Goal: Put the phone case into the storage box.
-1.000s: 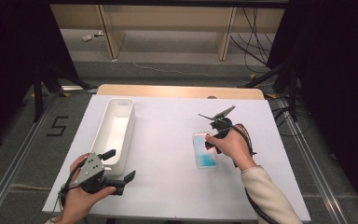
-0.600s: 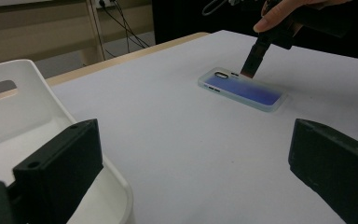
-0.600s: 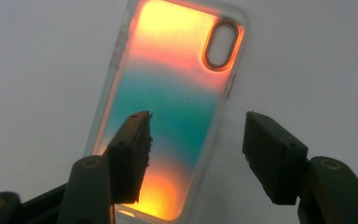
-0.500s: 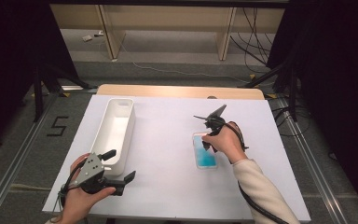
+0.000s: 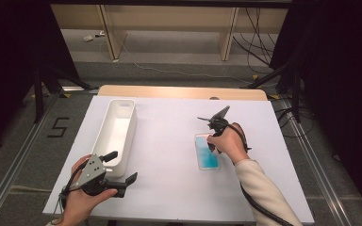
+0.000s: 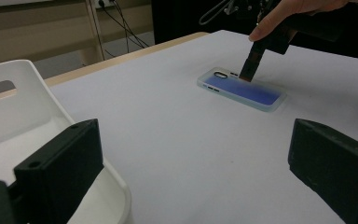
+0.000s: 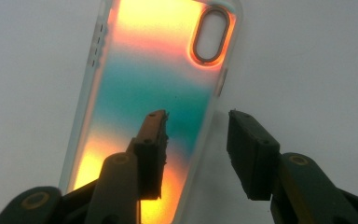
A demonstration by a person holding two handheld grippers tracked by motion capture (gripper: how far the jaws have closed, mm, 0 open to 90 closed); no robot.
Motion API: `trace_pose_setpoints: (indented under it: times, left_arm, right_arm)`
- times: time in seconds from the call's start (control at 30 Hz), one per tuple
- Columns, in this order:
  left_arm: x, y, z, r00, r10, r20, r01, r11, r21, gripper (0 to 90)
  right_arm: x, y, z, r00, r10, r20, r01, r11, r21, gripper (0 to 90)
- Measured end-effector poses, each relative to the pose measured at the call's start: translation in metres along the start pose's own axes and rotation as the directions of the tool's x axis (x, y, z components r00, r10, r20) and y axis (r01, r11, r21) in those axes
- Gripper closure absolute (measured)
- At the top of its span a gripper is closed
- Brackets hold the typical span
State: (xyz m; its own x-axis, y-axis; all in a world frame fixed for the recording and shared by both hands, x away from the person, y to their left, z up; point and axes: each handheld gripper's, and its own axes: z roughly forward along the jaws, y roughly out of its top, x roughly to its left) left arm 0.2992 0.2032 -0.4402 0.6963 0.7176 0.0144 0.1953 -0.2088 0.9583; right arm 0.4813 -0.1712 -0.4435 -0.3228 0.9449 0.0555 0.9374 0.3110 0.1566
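Observation:
A translucent phone case [image 5: 207, 154] with a blue tint lies flat on the white table, right of centre. In the right gripper view it glows orange and teal [image 7: 154, 70], camera cutout at the far end. My right gripper [image 7: 196, 116] points down at it, open. One jaw hovers over the case's face and the other stands just off its long edge. The left gripper view shows that gripper [image 6: 249, 70] touching or nearly touching the case [image 6: 242, 91]. My left gripper [image 5: 121, 165] is open and holds nothing near the table's front left, with its jaws wide apart [image 6: 193, 130].
A long white bin [image 5: 118, 108] with handle cutouts stands at the left, its near end [image 6: 14, 93] right beside my left gripper. The white tabletop [image 5: 169, 188] has a wooden strip [image 5: 179, 92] along its far side. Dark stands and cables line the floor around the table.
My right hand has shifted slightly left and tipped the gripper over the phone case. The left gripper and the bin have not moved.

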Motion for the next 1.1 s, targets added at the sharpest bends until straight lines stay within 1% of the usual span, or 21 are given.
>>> trace_pose_setpoints:
  times: [0.1, 0.13, 0.17, 0.2, 0.37, 0.4, 0.43, 0.5, 0.53, 0.57, 0.6, 0.67, 0.7, 0.73, 0.77, 0.8, 0.83, 0.87, 1.0, 1.07, 1.1]
  left_arm:
    - [0.000, 0.000, 0.000, 1.0000, -0.002, 0.001, 0.002, 1.0000, 0.000, 2.6]
    - [0.000, 0.000, 0.000, 1.0000, -0.001, 0.001, 0.001, 1.0000, 0.000, 2.6]
    - [0.000, 0.000, 0.000, 1.0000, -0.001, 0.000, 0.001, 1.0000, 0.000, 2.6]
    - [0.000, 0.000, 0.000, 1.0000, -0.002, 0.001, 0.002, 1.0000, -0.001, 2.6]
    - [0.000, 0.000, 0.000, 1.0000, -0.001, 0.000, 0.001, 1.0000, 0.000, 2.8]
    - [0.000, 0.000, 0.000, 1.0000, 0.000, 0.000, 0.000, 1.0000, 0.000, 2.8]
    - [0.000, 0.000, 0.000, 1.0000, 0.001, 0.000, -0.001, 1.0000, 0.000, 2.8]
    - [0.000, 0.000, 0.000, 1.0000, 0.000, 0.000, 0.000, 1.0000, 0.000, 2.9]
    - [0.000, 0.000, 0.000, 1.0000, 0.000, 0.000, 0.000, 1.0000, 0.000, 2.9]
    - [0.000, 0.000, 0.000, 1.0000, 0.000, 0.000, 0.000, 1.0000, 0.000, 2.9]
    - [0.000, 0.000, 0.000, 1.0000, 0.000, 0.000, 0.000, 1.0000, 0.000, 2.9]
    - [0.000, 0.000, 0.000, 1.0000, 0.001, -0.001, -0.001, 1.0000, 0.001, 2.9]
    - [0.000, 0.000, 0.000, 1.0000, 0.000, -0.001, 0.000, 1.0000, -0.001, 2.9]
    - [0.000, 0.000, 0.000, 1.0000, 0.000, -0.001, 0.000, 1.0000, -0.001, 2.9]
    - [0.000, 0.000, 0.000, 1.0000, 0.000, -0.001, 0.000, 1.0000, -0.001, 2.9]
    - [0.000, 0.000, 0.000, 1.0000, 0.000, -0.001, 0.000, 1.0000, -0.001, 2.9]
    - [0.000, 0.000, 0.000, 1.0000, -0.001, 0.000, 0.001, 1.0000, -0.001, 2.9]
    - [0.000, 0.000, 0.000, 1.0000, -0.001, 0.000, 0.001, 1.0000, -0.001, 2.9]
    - [0.000, 0.000, 0.000, 1.0000, 0.000, -0.001, 0.000, 1.0000, -0.001, 2.9]
    - [0.000, 0.000, 0.000, 1.0000, -0.001, -0.001, 0.001, 1.0000, -0.002, 2.9]
    - [0.000, 0.000, 0.000, 1.0000, 0.001, -0.001, -0.001, 1.0000, -0.001, 2.9]
  right_arm:
    - [0.001, 0.001, 0.001, 0.9999, 0.013, 0.005, -0.013, 1.000, 0.001, 62.8]
    - [0.001, 0.001, 0.002, 0.9996, 0.027, 0.005, -0.027, 0.999, -0.017, 63.6]
    - [-0.001, 0.001, 0.004, 0.9999, -0.006, 0.009, 0.006, 0.999, -0.036, 64.3]
    - [-0.001, 0.002, 0.001, 0.9999, 0.011, 0.008, -0.011, 1.000, 0.015, 64.9]
    - [-0.002, 0.003, 0.003, 0.9996, 0.025, 0.008, -0.025, 1.000, 0.015, 69.0]
    - [-0.004, 0.004, 0.004, 0.9999, 0.009, 0.011, -0.009, 1.000, 0.003, 69.3]
    - [-0.003, 0.004, 0.003, 0.9996, 0.029, 0.007, -0.029, 0.999, 0.034, 70.1]
    - [-0.003, 0.005, 0.004, 0.9989, 0.045, 0.006, -0.046, 0.998, 0.036, 71.5]
    - [-0.006, 0.005, 0.006, 0.9999, 0.006, 0.009, -0.006, 1.000, 0.009, 71.9]
    - [-0.004, 0.006, 0.004, 0.9990, 0.043, 0.010, -0.043, 0.998, 0.039, 72.0]
    - [-0.004, 0.007, 0.004, 0.9985, 0.054, 0.004, -0.054, 0.998, 0.038, 72.4]
    - [-0.005, 0.008, 0.005, 0.9990, 0.045, 0.004, -0.045, 0.998, 0.035, 73.2]
    - [-0.004, 0.009, 0.004, 0.9976, 0.069, 0.000, -0.068, 0.996, 0.058, 73.7]
    - [-0.004, 0.009, 0.005, 0.9981, 0.061, 0.005, -0.061, 0.997, 0.056, 74.0]
    - [-0.004, 0.010, 0.006, 0.9973, 0.074, 0.006, -0.074, 0.996, 0.054, 75.5]
    - [-0.006, 0.010, 0.007, 0.9989, 0.047, 0.009, -0.047, 0.998, 0.033, 76.1]
    - [-0.005, 0.011, 0.005, 0.9969, 0.078, 0.002, -0.078, 0.994, 0.070, 76.2]
    - [-0.004, 0.011, 0.006, 0.9957, 0.092, 0.004, -0.092, 0.994, 0.066, 76.2]
    - [-0.005, 0.012, 0.006, 0.9963, 0.086, 0.004, -0.086, 0.994, 0.060, 77.3]
    - [-0.004, 0.013, 0.006, 0.9953, 0.097, 0.000, -0.097, 0.993, 0.067, 77.9]
    - [-0.004, 0.012, 0.008, 0.9950, 0.099, -0.001, -0.099, 0.994, 0.042, 78.3]
